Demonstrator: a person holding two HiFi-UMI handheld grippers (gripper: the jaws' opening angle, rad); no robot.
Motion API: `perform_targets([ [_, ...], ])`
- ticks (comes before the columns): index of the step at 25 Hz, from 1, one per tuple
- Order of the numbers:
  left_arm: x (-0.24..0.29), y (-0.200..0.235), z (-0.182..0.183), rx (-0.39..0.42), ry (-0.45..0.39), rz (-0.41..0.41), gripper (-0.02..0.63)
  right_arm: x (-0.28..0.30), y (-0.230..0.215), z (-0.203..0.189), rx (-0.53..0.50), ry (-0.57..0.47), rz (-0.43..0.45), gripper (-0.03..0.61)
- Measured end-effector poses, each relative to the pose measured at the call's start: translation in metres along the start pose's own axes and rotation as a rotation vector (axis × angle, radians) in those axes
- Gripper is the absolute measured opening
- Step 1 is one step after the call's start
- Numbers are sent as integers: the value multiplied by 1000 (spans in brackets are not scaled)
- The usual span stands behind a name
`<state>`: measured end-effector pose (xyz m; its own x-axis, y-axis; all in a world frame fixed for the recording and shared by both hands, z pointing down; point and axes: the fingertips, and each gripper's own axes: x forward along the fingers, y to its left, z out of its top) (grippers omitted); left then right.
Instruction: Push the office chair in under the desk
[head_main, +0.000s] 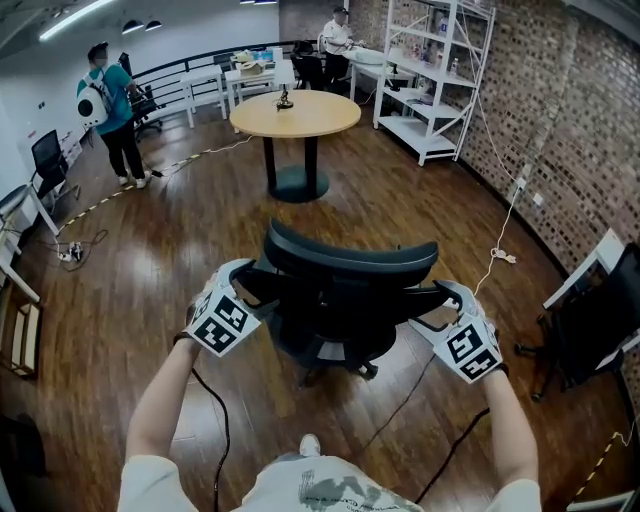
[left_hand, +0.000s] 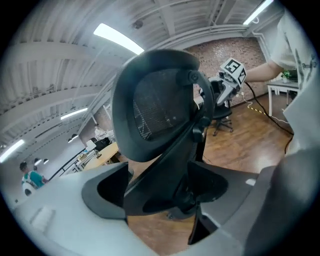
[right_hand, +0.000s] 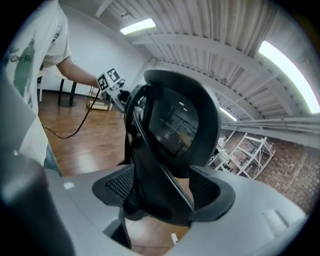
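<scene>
Left gripper (head_main: 243, 280), right gripper (head_main: 452, 298) — jaws apart — straddle office chair (head_main: 350, 262).

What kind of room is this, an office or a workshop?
Probably an open-plan office or lab: an office chair, a round table, and white shelving by a brick wall.

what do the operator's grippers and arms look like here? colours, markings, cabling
Both the left gripper and right gripper have pale grey bodies with dark pads. Each carries a white cube printed with black square markers. A black cable trails from each. The person wears a light short-sleeved T-shirt with a dark print.
</scene>
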<state>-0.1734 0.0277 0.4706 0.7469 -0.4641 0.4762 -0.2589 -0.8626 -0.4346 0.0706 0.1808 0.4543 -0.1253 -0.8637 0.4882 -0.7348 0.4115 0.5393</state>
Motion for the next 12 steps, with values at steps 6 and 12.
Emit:
perform_targets([
  [6,28,16,-27,154,133,-45,371,36,-14,-32,-122,203,60,347],
  [12,41,21,-30,242,163,-61,368,36,-25,-33,-144,285,38,325],
])
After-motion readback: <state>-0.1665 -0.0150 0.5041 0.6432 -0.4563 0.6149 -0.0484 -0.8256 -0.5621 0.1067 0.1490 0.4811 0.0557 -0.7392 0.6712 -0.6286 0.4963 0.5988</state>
